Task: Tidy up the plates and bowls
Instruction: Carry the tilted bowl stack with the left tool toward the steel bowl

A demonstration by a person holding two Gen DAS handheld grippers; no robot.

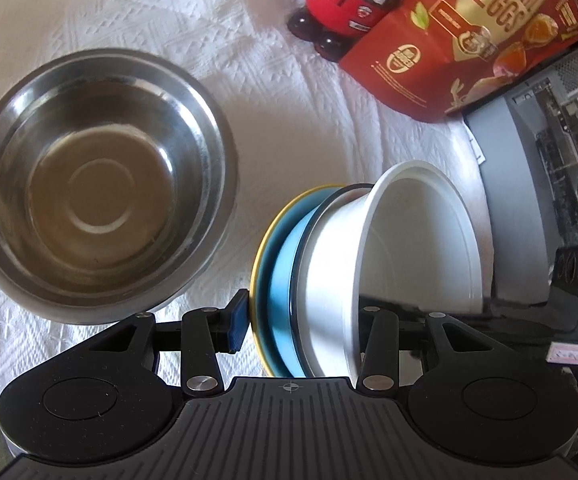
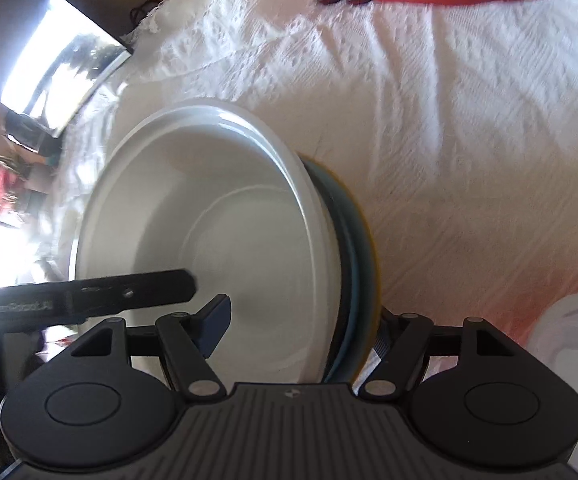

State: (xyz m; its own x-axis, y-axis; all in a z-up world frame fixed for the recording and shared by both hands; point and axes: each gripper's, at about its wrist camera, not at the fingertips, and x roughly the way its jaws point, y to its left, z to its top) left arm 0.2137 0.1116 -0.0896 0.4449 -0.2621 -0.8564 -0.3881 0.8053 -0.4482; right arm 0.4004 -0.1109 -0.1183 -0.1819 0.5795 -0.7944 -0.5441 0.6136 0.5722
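Note:
A white bowl (image 1: pixel 417 236) sits nested in a light blue plate (image 1: pixel 283 264) with a yellow rim; the stack is held on edge above the white cloth. My left gripper (image 1: pixel 297 320) is shut on the stack, its blue-padded left finger (image 1: pixel 237 322) against the plate's back, the right finger hidden inside the bowl. My right gripper (image 2: pixel 301 328) is shut on the same stack, one finger (image 2: pixel 213 326) inside the white bowl (image 2: pixel 209 240), the other behind the blue plate (image 2: pixel 355 248). A large steel bowl (image 1: pixel 97 184) stands empty at the left.
A red quail-egg pouch (image 1: pixel 473 36) and a red Waka toy bottle (image 1: pixel 345 4) lie at the back. A grey computer case (image 1: pixel 537 160) stands at the right. The left gripper's black finger (image 2: pixel 129 294) reaches into the right wrist view. A white box (image 2: pixel 573 344) sits at right.

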